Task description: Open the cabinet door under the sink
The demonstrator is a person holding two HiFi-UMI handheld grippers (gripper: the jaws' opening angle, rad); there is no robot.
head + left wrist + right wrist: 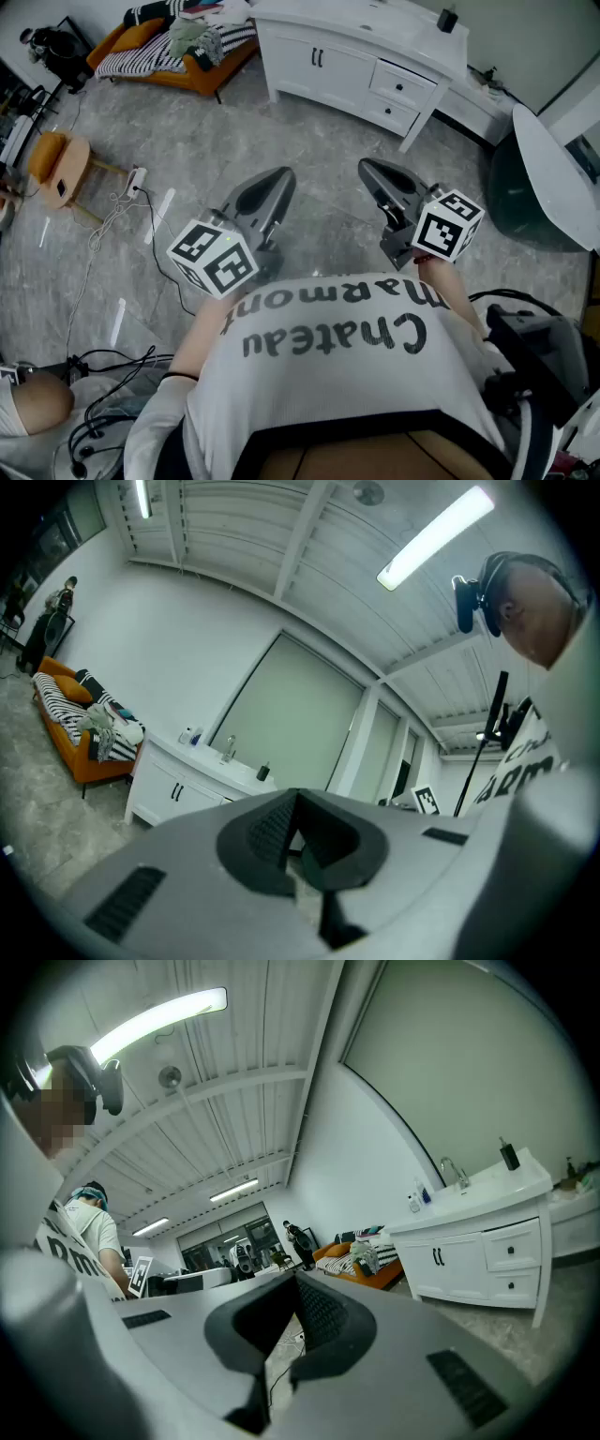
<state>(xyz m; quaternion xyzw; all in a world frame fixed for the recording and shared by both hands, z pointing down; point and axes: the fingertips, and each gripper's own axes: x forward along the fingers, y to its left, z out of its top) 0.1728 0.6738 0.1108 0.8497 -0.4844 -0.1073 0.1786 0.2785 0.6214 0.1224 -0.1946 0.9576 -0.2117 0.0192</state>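
- The left gripper point(278, 180) is held level in front of the chest. In the left gripper view its jaws are seen pressed together, with nothing between them.
- The right gripper point(367, 171) is held level beside it, a gap kept between the two. Its jaws are likewise seen closed together and empty.
- The cabinet door point(317, 64) under the sink is seen shut, with a pair of dark upright handles at its middle seam. It lies well ahead of both pairs of jaws, across bare grey floor point(309, 141), and is touched by neither.
- In the left gripper view the door is seen beyond and to the left of the jaws. In the right gripper view it is seen beyond and to the right of them.
- The door is set in a white sink cabinet point(375, 37), with two drawers point(403, 86) at its right and a faucet point(450, 1172) on top.
- "Chateau Marmont" is printed in dark letters on the white T-shirt point(337, 375) and is seen upside down in the head view.
- Black-and-white square markers are carried on each marker cube point(214, 258).
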